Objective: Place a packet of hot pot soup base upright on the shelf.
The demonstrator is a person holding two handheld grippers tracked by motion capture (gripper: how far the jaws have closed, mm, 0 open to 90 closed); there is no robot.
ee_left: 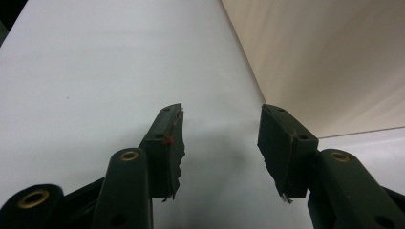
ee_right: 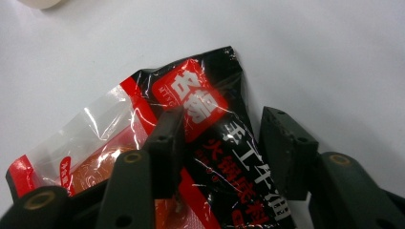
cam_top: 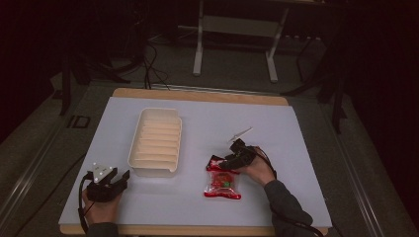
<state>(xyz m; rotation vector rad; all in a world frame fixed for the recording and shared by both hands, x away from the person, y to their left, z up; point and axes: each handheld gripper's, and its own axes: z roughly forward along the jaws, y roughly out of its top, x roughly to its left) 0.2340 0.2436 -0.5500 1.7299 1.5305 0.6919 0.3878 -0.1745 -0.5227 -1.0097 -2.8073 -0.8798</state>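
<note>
Approach to packet, lower centre of frame.
My right tongs (ee_right: 217, 148) straddle the red packet (ee_right: 191, 157), jaws wide; closing comes next, I judge. Left tongs (ee_left: 219, 143) wide, idle.

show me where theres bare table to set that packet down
Bare: the far right corner beyond the right gripper, and the near strip between the left gripper and the packet. Crowded: around the white tray.

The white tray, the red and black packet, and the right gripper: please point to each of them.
White tray (cam_top: 143, 159): high view, on its near rim.
Red and black packet (ee_right: 191, 98): right gripper view, on the red label near its top.
Right gripper (ee_right: 220, 152): right gripper view, midway between its open jaws, over the packet.
</note>
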